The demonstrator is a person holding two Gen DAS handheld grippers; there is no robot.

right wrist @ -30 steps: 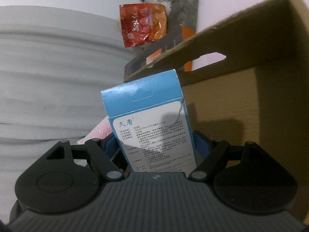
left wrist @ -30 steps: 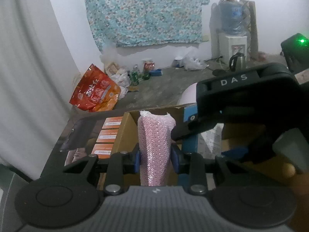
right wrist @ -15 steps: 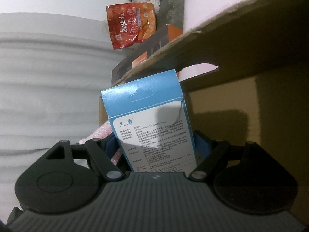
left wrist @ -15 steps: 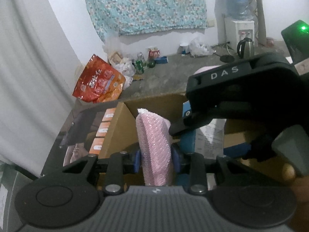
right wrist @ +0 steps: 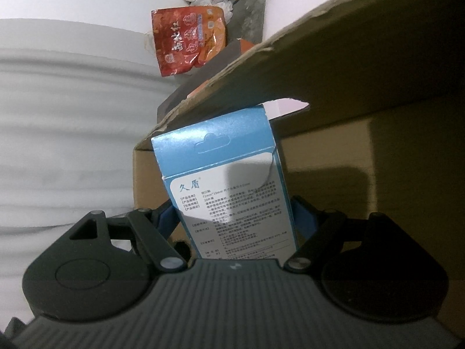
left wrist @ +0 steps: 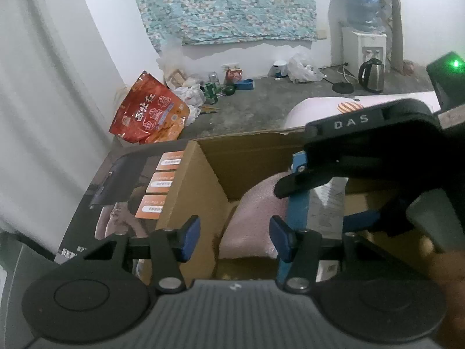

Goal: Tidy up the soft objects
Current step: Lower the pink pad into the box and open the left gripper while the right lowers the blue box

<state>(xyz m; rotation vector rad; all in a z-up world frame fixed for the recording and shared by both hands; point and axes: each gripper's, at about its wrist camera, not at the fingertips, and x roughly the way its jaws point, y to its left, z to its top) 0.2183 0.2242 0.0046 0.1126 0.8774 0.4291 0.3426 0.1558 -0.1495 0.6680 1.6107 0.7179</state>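
Observation:
A pink bubble-wrap roll lies tilted inside the brown cardboard box, free of my left gripper. That gripper's jaws are opening, and the roll sits just beyond the blue pads without touching them. To the right, my right gripper reaches into the same box. In the right wrist view, my right gripper is shut on a blue and white carton held upright, below the rim of the cardboard box.
A dark printed flap hangs off the box's left side. A red snack bag and litter lie on the floor behind. A kettle and a water dispenser stand far right. White foam sheeting fills the left.
My left jaws opened and let go of the pink roll, which tipped over into the box. My right gripper sank a little deeper into the box with the blue carton.

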